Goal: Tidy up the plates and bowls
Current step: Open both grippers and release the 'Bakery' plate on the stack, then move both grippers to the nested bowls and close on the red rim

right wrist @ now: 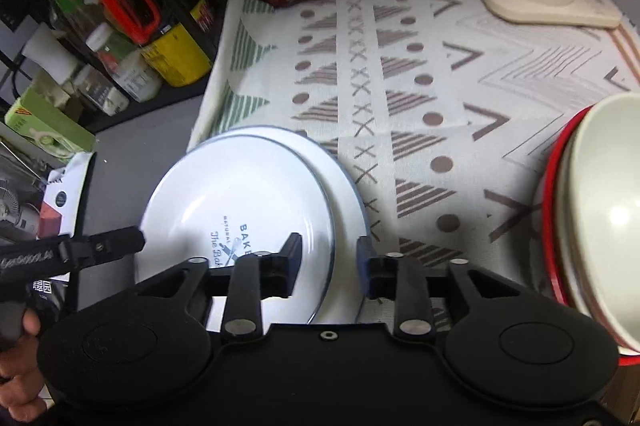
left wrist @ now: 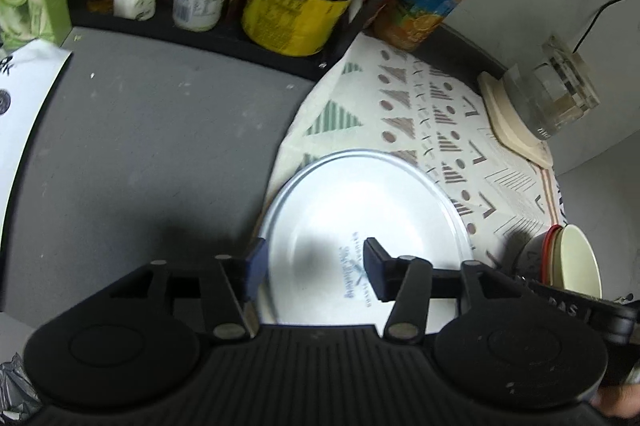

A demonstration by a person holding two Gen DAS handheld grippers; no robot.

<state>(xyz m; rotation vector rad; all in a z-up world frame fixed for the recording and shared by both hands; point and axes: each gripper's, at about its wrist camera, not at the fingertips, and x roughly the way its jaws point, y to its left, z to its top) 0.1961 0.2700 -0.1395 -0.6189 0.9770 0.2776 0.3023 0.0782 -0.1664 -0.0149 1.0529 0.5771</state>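
Two stacked white plates lie on the patterned cloth. The right gripper straddles their right rim, jaws partly open; the left gripper gapes wider above them, holding nothing.

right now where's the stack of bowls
The stack of bowls sits at the right edge of the right wrist view, on the patterned cloth, right of the two white plates.

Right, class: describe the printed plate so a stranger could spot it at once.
Find the patterned cloth on the counter. At its left edge two white plates are stacked. The top plate has a thin dark rim and blue lettering; the lower plate shows no print.
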